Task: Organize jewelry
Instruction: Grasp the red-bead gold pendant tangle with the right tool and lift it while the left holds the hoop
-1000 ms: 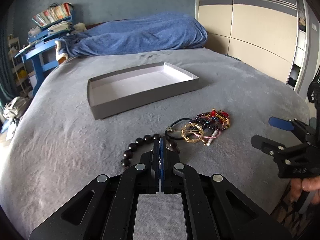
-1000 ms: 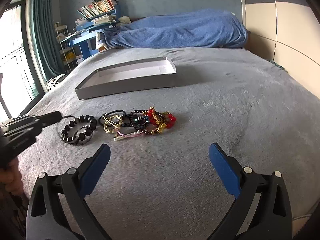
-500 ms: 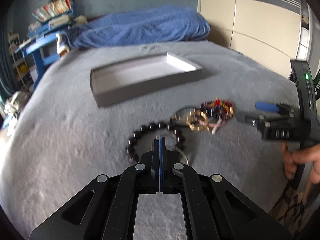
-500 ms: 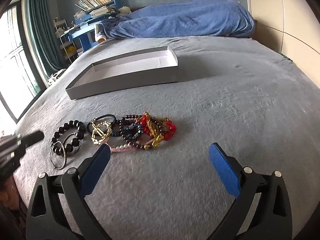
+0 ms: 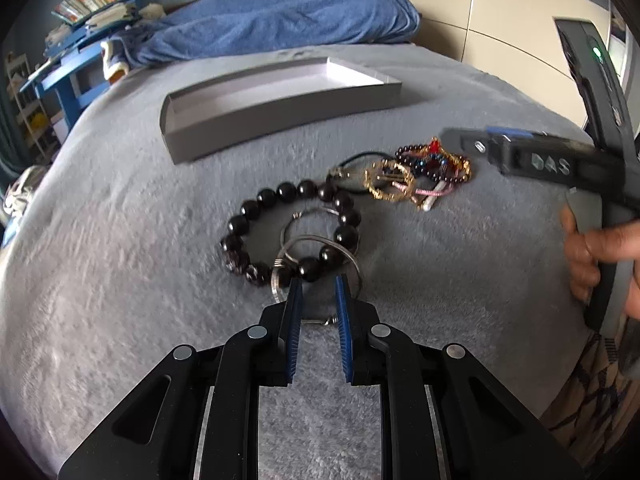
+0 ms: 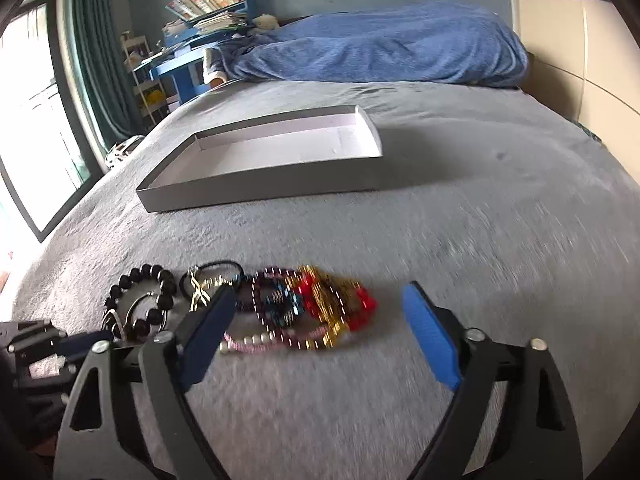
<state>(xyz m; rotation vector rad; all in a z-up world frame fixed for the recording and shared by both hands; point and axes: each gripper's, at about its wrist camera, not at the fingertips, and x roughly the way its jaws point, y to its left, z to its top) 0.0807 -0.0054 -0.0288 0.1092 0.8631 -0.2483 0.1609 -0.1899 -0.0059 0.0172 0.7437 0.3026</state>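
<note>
A black bead bracelet (image 5: 286,191) lies on the grey bedspread with silver wire rings (image 5: 316,240) across it. My left gripper (image 5: 318,280) hovers just over its near beads, jaws opening to a narrow gap, pads pressing nothing. To the right lies a tangled pile of bracelets (image 5: 424,172), gold, red, purple and pink. In the right wrist view that pile (image 6: 316,304) sits between the fingers of my right gripper (image 6: 318,292), whose wide jaws are closing without touching it. The black bracelet (image 6: 140,272) shows left of the pile. The right gripper (image 5: 480,138) reaches in over the pile.
A shallow grey box (image 5: 280,116), white inside, holds nothing and lies farther back on the bed. A blue blanket (image 5: 280,20) is heaped at the head. A person's hand (image 5: 588,248) holds the right gripper's handle. Blue shelves (image 6: 188,56) and a window stand to the left.
My left gripper sank toward the black bead bracelet and its shut jaws parted a little. My right gripper slid left until the bracelet pile came between its fingers, and its jaws narrowed.
</note>
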